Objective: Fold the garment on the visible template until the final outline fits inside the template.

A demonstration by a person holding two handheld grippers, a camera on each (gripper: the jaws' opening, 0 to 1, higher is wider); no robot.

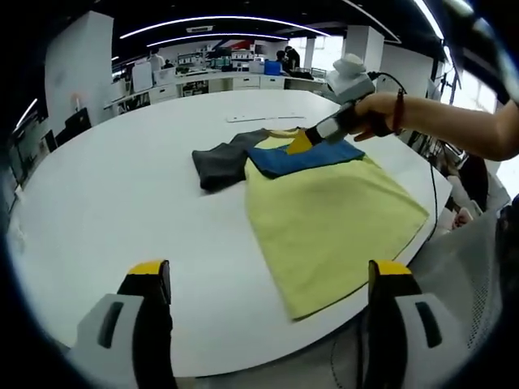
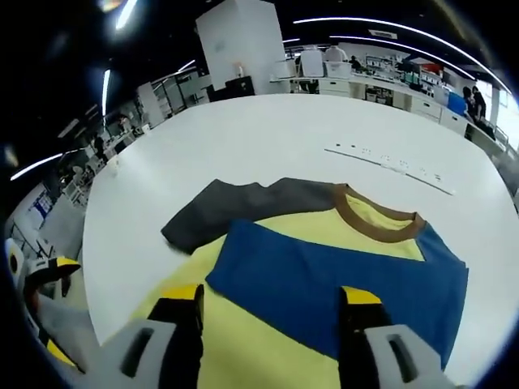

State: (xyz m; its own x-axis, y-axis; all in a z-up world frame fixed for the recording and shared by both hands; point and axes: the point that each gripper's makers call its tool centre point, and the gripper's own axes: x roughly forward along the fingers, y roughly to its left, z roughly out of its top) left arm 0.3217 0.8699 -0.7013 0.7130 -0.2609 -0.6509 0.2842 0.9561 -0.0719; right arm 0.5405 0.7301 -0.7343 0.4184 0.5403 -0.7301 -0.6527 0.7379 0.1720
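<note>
Shirt (image 1: 324, 219) lies flat on the white surface (image 1: 122, 186), close to its near edge, yellow body toward the left claw (image 1: 268, 275). Blue sleeve (image 2: 324, 284) is laid across the chest, prob. the first fold; grey sleeve (image 2: 235, 207) is out to the side w/ lots of bare room beyond. Right claw (image 2: 272, 304) released, hovering over the blue sleeve w/o gripping. Left claw also released, holding nothing, back at the near edge. Can't make out any template outline.

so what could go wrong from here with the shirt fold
The yellow shirt's lower hem lies near the table edge, so a careless pull could drag it off. The blue sleeve is folded across the chest under the right gripper; moving away roughly might flip it open. The grey sleeve lies spread outward, unfolded.
</note>
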